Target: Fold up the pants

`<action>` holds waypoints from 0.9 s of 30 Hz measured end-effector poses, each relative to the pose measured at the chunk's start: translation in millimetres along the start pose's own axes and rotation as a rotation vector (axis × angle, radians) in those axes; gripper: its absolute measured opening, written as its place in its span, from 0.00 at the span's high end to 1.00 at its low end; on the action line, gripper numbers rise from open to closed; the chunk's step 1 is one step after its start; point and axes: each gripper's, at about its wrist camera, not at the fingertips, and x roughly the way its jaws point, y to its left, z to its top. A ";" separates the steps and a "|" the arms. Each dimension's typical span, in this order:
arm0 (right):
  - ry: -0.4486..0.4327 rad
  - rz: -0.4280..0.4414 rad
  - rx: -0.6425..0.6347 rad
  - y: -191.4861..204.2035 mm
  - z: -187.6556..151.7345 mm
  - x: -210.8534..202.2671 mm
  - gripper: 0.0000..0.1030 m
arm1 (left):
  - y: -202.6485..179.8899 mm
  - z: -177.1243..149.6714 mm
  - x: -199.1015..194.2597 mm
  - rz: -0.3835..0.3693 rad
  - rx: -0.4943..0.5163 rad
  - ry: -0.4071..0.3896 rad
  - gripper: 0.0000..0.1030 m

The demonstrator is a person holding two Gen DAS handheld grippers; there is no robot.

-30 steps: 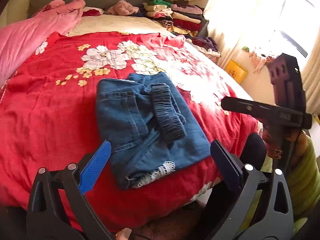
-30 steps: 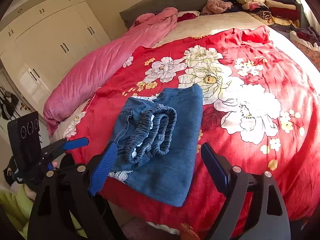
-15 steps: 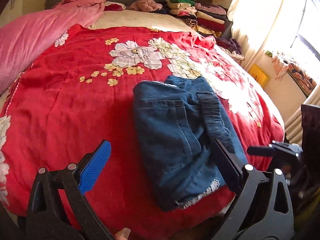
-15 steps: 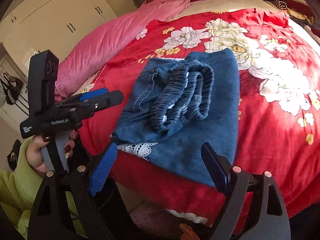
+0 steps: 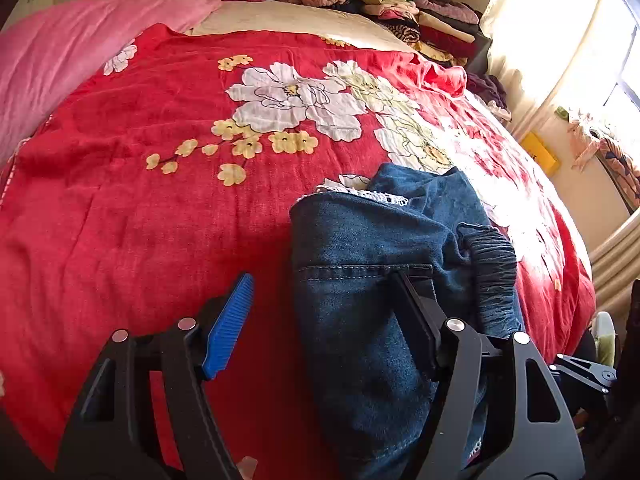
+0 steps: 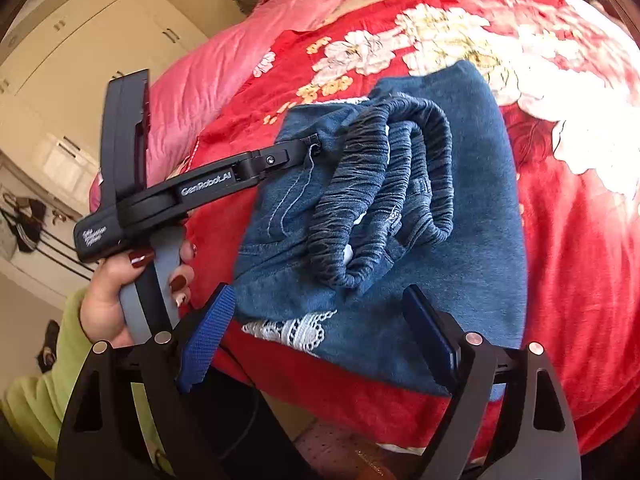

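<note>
Two grippers are seen at the near edge of a bed (image 5: 120,240) covered in a red floral spread, where the denim pants (image 6: 460,240) lie already folded into a compact bundle, with the gathered elastic waistband (image 6: 384,196) doubled on top and a strip of white lace trim (image 6: 292,328) showing at the near hem. Most of the folding is judged to be done; what seems left is a last fold or a tidying of the loose waistband, and perhaps carrying the bundle to the stack of folded clothes (image 5: 420,20) at the far right of the bed. The left gripper (image 5: 320,312) is held in a hand (image 6: 120,292) and its jaws are closing across the left edge of the bundle, one finger lying on the denim by the pocket seam and the blue pad (image 5: 228,328) over bare bedspread; no pinch on the cloth can yet be made out. The right gripper (image 6: 316,332) is held with jaws apart over the near hem, nothing being gripped, the lace lying between them
</note>
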 end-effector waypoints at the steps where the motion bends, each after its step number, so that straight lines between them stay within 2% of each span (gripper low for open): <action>1: 0.004 0.020 0.036 -2.4 2.3 3.3 0.21 | -1.2 -0.3 1.2 0.003 0.004 0.001 0.40; 4: 0.026 0.062 0.096 -4.1 10.9 18.1 0.25 | -3.0 -1.7 3.3 0.008 0.008 0.003 0.41; 5: 0.027 0.059 0.094 -3.8 14.1 23.8 0.32 | -2.9 -1.9 3.5 0.008 0.007 0.003 0.41; 6: 0.025 0.046 0.080 -3.7 15.6 28.9 0.58 | -2.3 -2.3 3.7 0.008 0.004 0.004 0.40; 7: 0.027 0.016 0.053 -3.8 16.2 33.8 0.70 | -2.1 -2.2 4.1 0.008 0.003 0.006 0.40; 9: 0.022 0.024 0.031 -3.4 13.6 30.2 0.86 | 0.1 -2.8 4.6 0.003 -0.001 0.013 0.40; 13: -0.009 0.025 -0.049 6.9 1.1 7.0 0.88 | 1.1 -3.7 6.4 -0.003 0.002 0.020 0.36; 16: 0.033 -0.027 -0.031 -2.4 -6.0 19.7 0.88 | -0.5 -3.6 8.5 -0.007 -0.003 0.022 0.36; 20: 0.055 -0.018 -0.005 -7.1 -5.2 26.1 0.86 | -2.6 -5.8 8.2 0.002 0.002 0.021 0.35; 22: 0.053 -0.019 -0.004 -6.1 -4.3 23.1 0.82 | -1.8 -5.8 7.7 -0.001 -0.004 0.023 0.35; 27: 0.031 -0.038 -0.010 -7.3 -9.0 6.0 0.65 | -2.0 -5.7 4.6 0.000 -0.008 0.019 0.35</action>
